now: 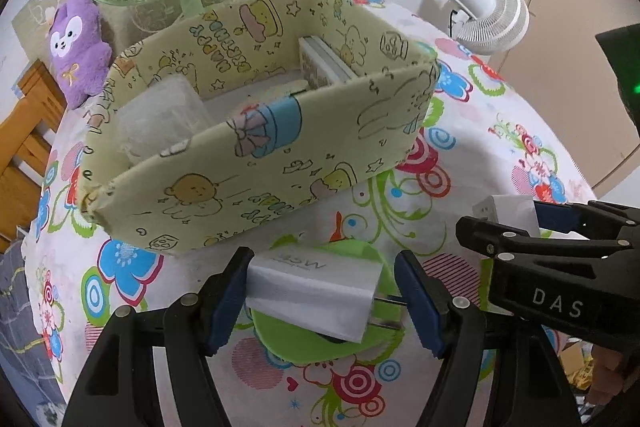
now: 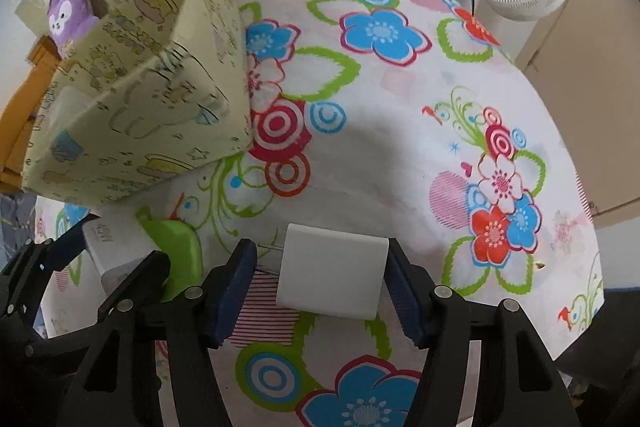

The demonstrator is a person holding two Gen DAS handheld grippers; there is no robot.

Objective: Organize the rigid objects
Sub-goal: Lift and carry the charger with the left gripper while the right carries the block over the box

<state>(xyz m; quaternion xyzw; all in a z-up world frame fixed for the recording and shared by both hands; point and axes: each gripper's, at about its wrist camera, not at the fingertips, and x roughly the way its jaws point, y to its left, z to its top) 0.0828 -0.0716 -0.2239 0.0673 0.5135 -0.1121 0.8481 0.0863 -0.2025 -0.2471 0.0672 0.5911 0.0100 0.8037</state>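
Though unseen rightward, books (image 1: 320, 63) in box (image 1: 280, 163)

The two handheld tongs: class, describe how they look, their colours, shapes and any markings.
Both the left tongs and the right tongs have matte black, angular plastic arms with round silver rivets and ridged dark blue pads. The right tongs, seen from the left view, bear white letters "DAS".
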